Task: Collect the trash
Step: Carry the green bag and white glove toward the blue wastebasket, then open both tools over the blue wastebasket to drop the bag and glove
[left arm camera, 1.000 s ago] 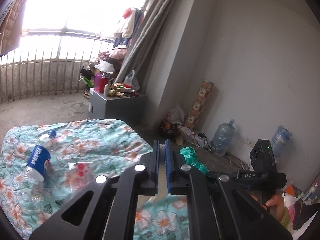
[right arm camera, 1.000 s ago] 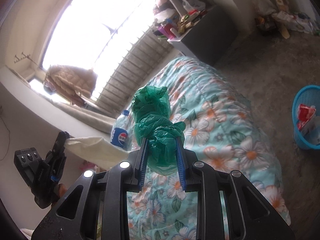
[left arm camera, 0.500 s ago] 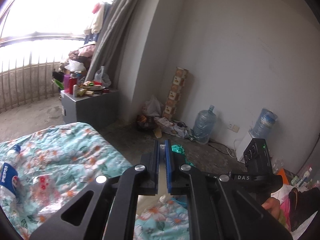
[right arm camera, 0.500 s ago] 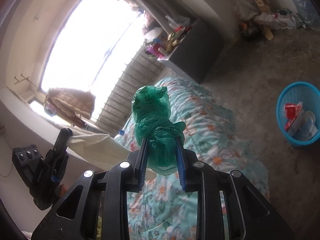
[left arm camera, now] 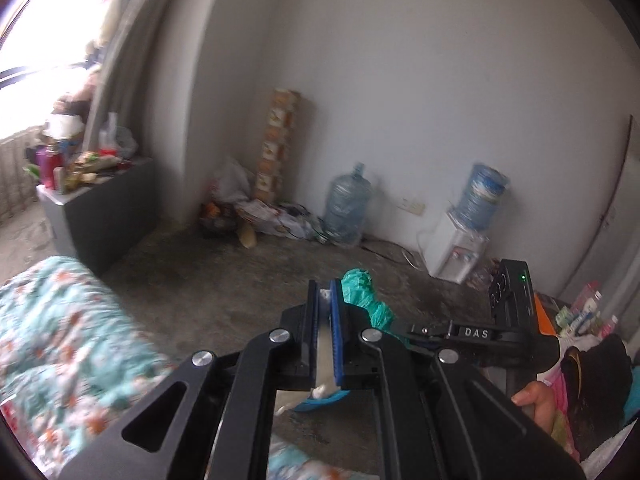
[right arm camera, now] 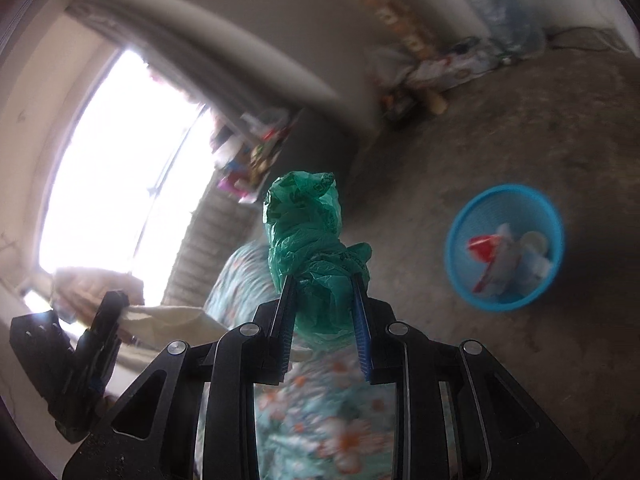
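Note:
My right gripper (right arm camera: pixel 323 280) is shut on a crumpled green plastic bag (right arm camera: pixel 308 240), which sticks up past its fingertips. The same bag (left arm camera: pixel 360 292) shows in the left wrist view just right of my left gripper (left arm camera: pixel 325 286). That gripper is shut on a thin whitish sheet (left arm camera: pixel 323 344), paper or cloth. From the right wrist view the sheet (right arm camera: pixel 176 318) trails out of the left gripper (right arm camera: pixel 116 300). A blue mesh waste basket (right arm camera: pixel 500 305) stands on the floor to the right and holds red and white trash. A sliver of it (left arm camera: pixel 320 402) peeks under the left fingers.
A floral bedspread (left arm camera: pixel 60 340) lies at the left. A grey cabinet (left arm camera: pixel 100 216) loaded with clutter stands by the window. Along the wall are a trash pile (left arm camera: pixel 256 216), a water jug (left arm camera: pixel 346 208) and a dispenser (left arm camera: pixel 456 252). Bare concrete floor (right arm camera: pixel 540 128) surrounds the basket.
Both views have swung away from the bed toward the floor and wall. The blue basket looks larger and nearer in the right wrist view. Both grips are unchanged.

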### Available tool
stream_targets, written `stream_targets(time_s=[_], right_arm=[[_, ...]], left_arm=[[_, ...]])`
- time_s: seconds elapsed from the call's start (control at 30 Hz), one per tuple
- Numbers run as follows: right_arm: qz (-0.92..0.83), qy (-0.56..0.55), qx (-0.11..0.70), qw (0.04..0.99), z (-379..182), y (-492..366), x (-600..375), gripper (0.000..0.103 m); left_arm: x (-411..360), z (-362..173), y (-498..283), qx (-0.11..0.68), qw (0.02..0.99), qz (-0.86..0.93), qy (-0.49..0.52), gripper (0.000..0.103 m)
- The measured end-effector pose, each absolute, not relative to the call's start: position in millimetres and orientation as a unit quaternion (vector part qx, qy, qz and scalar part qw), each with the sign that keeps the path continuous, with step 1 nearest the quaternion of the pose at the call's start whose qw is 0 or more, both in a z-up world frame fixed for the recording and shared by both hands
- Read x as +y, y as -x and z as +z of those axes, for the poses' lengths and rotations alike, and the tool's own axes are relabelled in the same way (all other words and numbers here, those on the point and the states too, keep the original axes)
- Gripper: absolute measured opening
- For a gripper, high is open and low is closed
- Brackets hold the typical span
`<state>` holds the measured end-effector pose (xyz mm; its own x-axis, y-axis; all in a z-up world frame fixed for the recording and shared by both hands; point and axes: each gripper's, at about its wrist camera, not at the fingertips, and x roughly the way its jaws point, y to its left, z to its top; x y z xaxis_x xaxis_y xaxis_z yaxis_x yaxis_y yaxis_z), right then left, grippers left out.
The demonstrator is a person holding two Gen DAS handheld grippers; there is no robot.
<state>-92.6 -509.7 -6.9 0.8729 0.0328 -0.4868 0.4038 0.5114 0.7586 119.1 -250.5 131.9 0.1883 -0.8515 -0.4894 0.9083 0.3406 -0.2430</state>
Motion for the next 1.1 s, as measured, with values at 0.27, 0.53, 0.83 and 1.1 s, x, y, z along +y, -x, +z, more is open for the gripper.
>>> stream_targets(time_s=[0.27, 0.53, 0.83, 1.1], right_arm=[[-0.190, -0.527, 0.239, 0.793, -64.3, 116.1, -563.6, 0.025], [-0.220, -0.565, 0.272, 0.747, -127.1, 88.6, -605.1, 0.025], [-0.260, -0.555, 0.336, 0.715, -199.1, 45.1, -652.5, 0.063], [-0.302, -0.559, 0.369, 0.678, -232.6, 69.1, -633.0, 0.065]], left_arm=[[-351.3, 87.3, -107.9, 0.334, 0.721, -0.602, -0.085, 0.005], [-447.8, 19.0, -107.1, 0.387, 0.674, -0.611, -0.149, 0.005], [-521.7, -66.2, -116.5, 0.452, 0.638, -0.593, -0.190, 0.058], [-511.6, -84.4, -128.0, 0.484, 0.657, -0.550, -0.179, 0.064]])
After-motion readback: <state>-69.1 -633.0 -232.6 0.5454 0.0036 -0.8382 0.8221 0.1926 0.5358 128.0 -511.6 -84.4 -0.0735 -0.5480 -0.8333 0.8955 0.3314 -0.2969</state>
